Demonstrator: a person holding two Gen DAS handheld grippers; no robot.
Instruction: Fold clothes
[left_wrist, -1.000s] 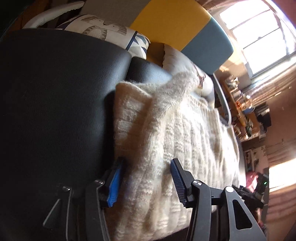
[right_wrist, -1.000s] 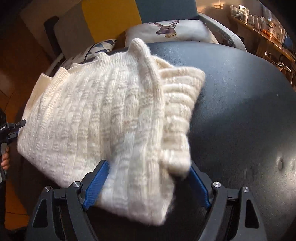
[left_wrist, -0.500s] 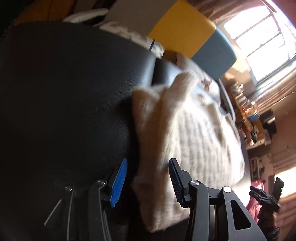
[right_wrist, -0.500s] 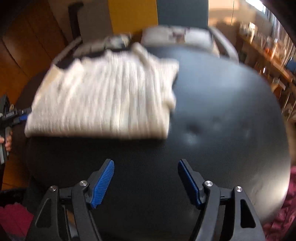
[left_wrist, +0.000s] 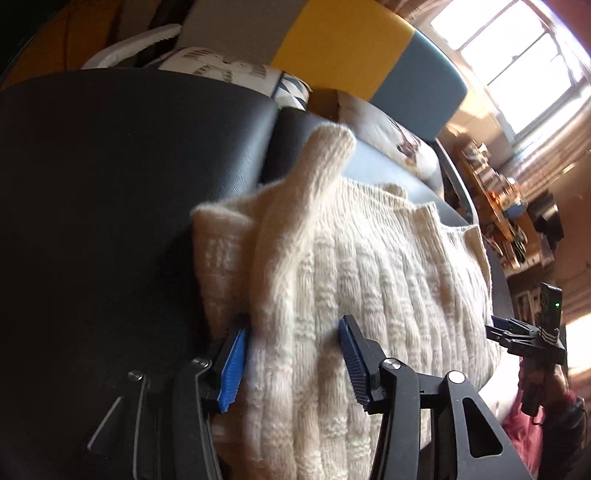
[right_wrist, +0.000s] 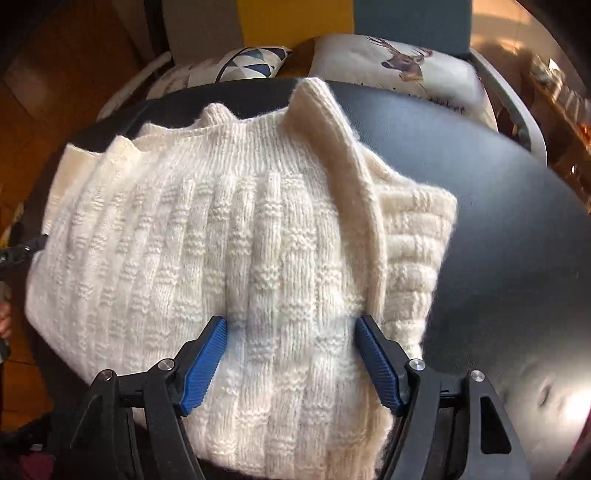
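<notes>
The cream sweater (right_wrist: 229, 236) lies folded on the black cushion (right_wrist: 517, 229), near its left edge. Left gripper (left_wrist: 291, 365) and right gripper (right_wrist: 291, 354): jaws wide, straddling knit. Thick, soft, limp; probably grips best at a doubled edge.

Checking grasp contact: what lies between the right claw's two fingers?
Cream knit sweater fills the gap of the right claw, draped over the black cushion; the right wrist view shows it.

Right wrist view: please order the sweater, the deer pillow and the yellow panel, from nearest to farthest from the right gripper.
1. Sweater: between the fingers of the right gripper, on the black seat.
2. Deer pillow: beyond the seat, upper right.
3. Yellow panel: behind the pillows, top centre.
</notes>
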